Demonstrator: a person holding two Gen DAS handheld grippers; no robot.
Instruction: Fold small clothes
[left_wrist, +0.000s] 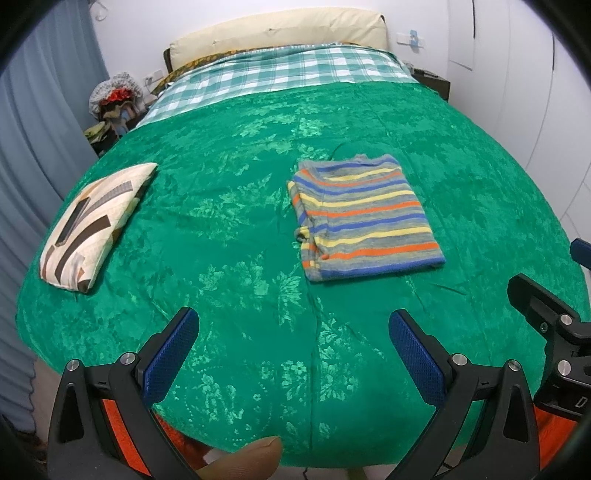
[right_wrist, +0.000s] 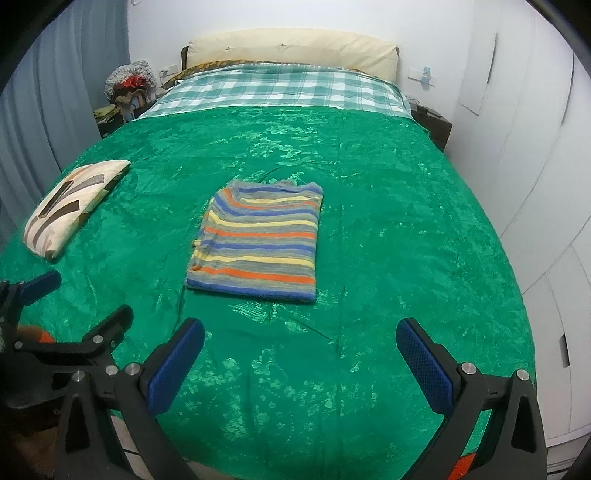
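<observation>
A striped garment (left_wrist: 364, 218), banded in grey, blue, yellow and orange, lay folded into a neat rectangle on the green bedspread (left_wrist: 229, 206), roughly in the middle of the bed and a little toward its near end. Both claws hung above the foot of the bed, well apart from the garment and touching nothing. The left claw (left_wrist: 293, 332) had its blue-padded fingers (left_wrist: 173, 354) spread wide with only bedspread showing between them, and a fingertip of the person's hand (left_wrist: 240, 458) showed at the bottom edge of that view. The right claw (right_wrist: 300, 341) was likewise spread wide and empty, its blue pads (right_wrist: 424, 363) framing bare bedspread just short of the garment's near hem. From the right wrist view the left claw appeared at the lower left, beside the right one. A patterned cushion (left_wrist: 92, 225) in cream with brown and grey bars lay near the bed's left edge, well apart from the garment. Beyond the bedspread, a green-and-white checked sheet (left_wrist: 280, 74) covered the head of the bed below a cream headboard cushion (left_wrist: 280, 33).
</observation>
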